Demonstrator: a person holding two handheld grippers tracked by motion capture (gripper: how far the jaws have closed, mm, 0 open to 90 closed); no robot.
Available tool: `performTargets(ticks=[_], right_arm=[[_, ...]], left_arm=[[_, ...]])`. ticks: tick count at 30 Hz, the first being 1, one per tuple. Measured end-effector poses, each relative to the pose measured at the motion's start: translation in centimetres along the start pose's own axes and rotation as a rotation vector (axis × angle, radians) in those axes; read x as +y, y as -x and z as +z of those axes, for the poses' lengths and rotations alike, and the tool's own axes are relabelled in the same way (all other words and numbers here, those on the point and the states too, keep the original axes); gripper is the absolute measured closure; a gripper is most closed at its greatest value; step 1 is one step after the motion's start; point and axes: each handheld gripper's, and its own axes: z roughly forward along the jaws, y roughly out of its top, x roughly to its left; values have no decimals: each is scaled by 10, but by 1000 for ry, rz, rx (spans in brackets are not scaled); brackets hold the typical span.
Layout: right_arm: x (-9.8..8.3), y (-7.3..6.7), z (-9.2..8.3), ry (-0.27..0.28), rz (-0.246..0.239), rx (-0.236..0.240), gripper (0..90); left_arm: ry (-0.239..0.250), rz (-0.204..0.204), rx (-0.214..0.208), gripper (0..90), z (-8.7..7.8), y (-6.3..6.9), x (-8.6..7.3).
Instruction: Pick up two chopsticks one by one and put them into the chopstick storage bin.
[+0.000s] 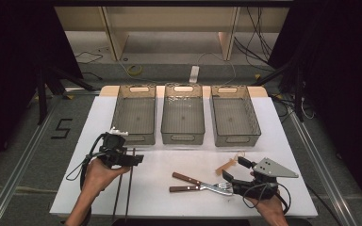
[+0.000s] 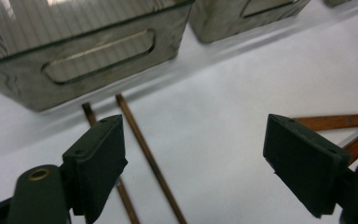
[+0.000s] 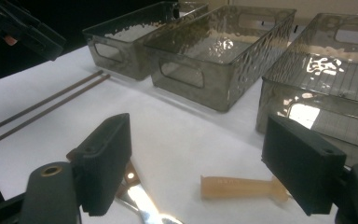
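Chopsticks (image 2: 144, 154), a thin dark brown pair, lie side by side near the bench's (image 1: 169, 197) front left corner, running front to back; my left tongs (image 1: 133, 160) hang just over them, released, jaws spread wide with one stick between. Their surface looks matte and wooden. Near the front right corner my right tongs (image 1: 233, 170) are also released, above a pale translucent spoon handle (image 3: 242, 187) and a steel fork (image 1: 217, 187) with a brown wooden handle, crossed by a second wooden handle (image 1: 186, 178). Along the back edge stand three smoky, dimpled plastic bins (image 1: 183, 136) with slotted handles.
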Motion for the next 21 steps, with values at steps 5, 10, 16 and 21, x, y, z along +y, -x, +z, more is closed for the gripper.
performTargets(ticks=[5, 10, 16, 21], right_arm=[[0, 0, 1, -10, -3, 4, 246], [0, -1, 1, -15, -6, 11, 249], [-1, -1, 3, -28, -6, 16, 249], [-1, -2, 3, -32, -15, 18, 249]], left_arm=[[-62, 15, 35, 202, 0, -7, -1], [-109, 16, 68, 232, -3, -15, -3], [-213, 16, 106, 284, -2, -26, -8], [-284, 28, 114, 345, 7, -28, -14]])
